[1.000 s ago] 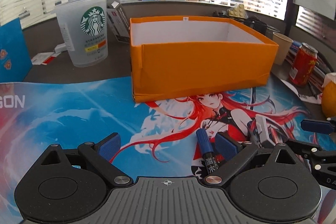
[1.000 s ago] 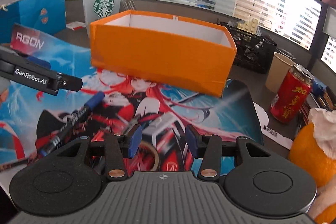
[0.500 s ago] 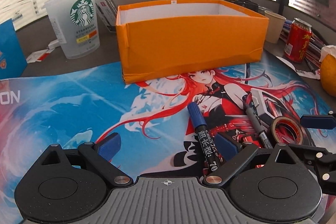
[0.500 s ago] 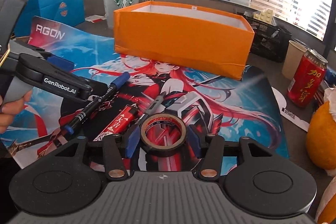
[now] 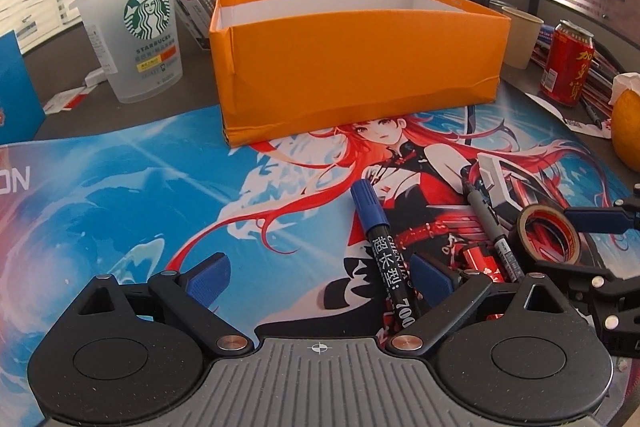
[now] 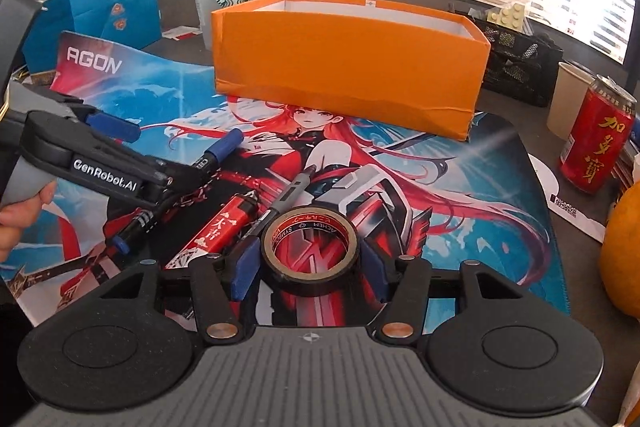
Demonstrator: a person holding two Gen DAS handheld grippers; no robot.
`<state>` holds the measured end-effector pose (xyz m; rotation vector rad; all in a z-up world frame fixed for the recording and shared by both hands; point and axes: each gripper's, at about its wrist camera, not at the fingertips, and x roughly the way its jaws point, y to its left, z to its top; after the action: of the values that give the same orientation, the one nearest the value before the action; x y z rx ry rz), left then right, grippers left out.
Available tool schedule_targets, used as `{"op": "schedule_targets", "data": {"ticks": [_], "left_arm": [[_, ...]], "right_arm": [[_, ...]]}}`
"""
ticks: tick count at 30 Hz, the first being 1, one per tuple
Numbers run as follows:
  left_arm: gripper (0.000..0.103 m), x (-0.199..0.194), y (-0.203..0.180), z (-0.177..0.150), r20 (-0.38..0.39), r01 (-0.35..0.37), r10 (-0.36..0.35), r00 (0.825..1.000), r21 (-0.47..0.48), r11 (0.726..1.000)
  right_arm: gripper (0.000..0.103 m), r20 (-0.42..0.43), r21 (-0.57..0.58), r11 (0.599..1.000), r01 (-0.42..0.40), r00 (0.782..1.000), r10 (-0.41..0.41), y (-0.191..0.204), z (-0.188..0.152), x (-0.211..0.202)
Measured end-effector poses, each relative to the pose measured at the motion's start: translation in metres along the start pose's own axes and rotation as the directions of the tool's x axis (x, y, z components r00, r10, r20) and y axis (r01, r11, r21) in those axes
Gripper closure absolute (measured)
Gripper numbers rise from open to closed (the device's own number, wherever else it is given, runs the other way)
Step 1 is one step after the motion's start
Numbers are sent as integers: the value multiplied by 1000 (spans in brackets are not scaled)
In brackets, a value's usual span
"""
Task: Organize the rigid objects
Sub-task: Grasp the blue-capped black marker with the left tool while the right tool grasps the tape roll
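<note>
An open orange box [image 5: 356, 67] stands at the back of the printed mat; it also shows in the right wrist view [image 6: 344, 67]. My left gripper [image 5: 320, 277] is open wide, with a blue-capped black marker [image 5: 384, 251] lying just inside its right finger. My right gripper [image 6: 310, 267] is open around a roll of dark tape [image 6: 309, 241] that lies flat on the mat, its pads close to both sides. A grey pen [image 6: 286, 197] and a red tube [image 6: 218, 233] lie left of the tape. The left gripper [image 6: 116, 155] also shows in the right wrist view, above the marker [image 6: 212, 157].
A Starbucks cup [image 5: 136, 31] stands left of the box. A red can [image 5: 566, 63], a paper cup [image 5: 520, 35] and an orange fruit [image 5: 628, 131] are at the right. A blue paper bag [image 6: 104, 11] and a black mesh organiser [image 6: 516, 63] are at the back.
Both grippers have drawn back and lower over the mat. The tape roll has come between the right fingers and the marker has come beside the left gripper's right finger.
</note>
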<state>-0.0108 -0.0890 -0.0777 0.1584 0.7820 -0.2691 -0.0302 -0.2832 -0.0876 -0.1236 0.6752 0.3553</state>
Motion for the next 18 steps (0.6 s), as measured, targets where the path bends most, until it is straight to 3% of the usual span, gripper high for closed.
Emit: {"op": "schedule_targets", "data": {"ticks": [11, 13, 18], "left_arm": [[5, -1, 2, -1, 3, 1, -1, 1000, -12, 1000], [5, -1, 1, -2, -1, 8, -8, 1000, -14, 1000], [4, 4, -4, -3, -5, 18, -18, 1000, -7, 1000]], "right_arm": [[50, 23, 48, 993, 109, 994, -110, -20, 0, -1], [45, 40, 25, 991, 135, 990, -135, -17, 0, -6], [44, 47, 13, 991, 136, 990, -136, -17, 0, -4]]}}
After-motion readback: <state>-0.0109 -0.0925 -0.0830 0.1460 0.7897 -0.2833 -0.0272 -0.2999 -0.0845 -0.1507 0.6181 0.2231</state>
